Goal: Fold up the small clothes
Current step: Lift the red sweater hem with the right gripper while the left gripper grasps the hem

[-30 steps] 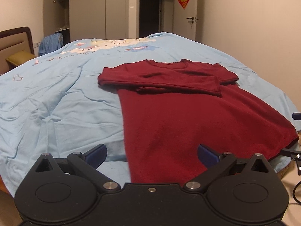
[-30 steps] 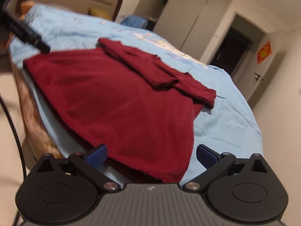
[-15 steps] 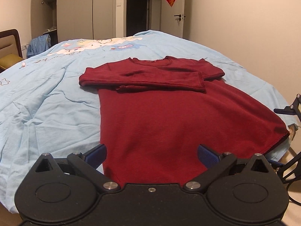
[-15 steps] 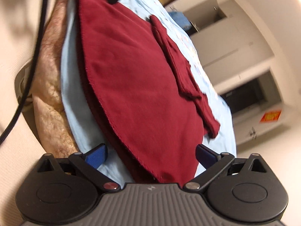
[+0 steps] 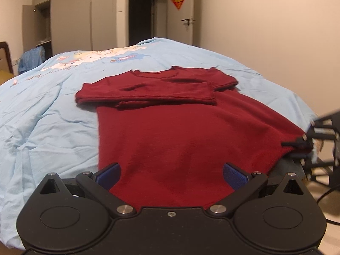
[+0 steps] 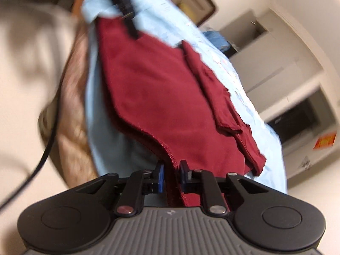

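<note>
Bedsheet, pale blue, carries the shirt: dark red, flat, both sleeves folded across the chest, so the bottom-up fold looks next.

Left gripper: jaws spread wide, nothing held, low over the hem near its left corner, probably lining up to pinch there.

Right gripper: jaws closed on the hem's right corner at the bed edge; cloth passes between the pads. Likely 1 corner secured, 1 to go before lifting.
</note>
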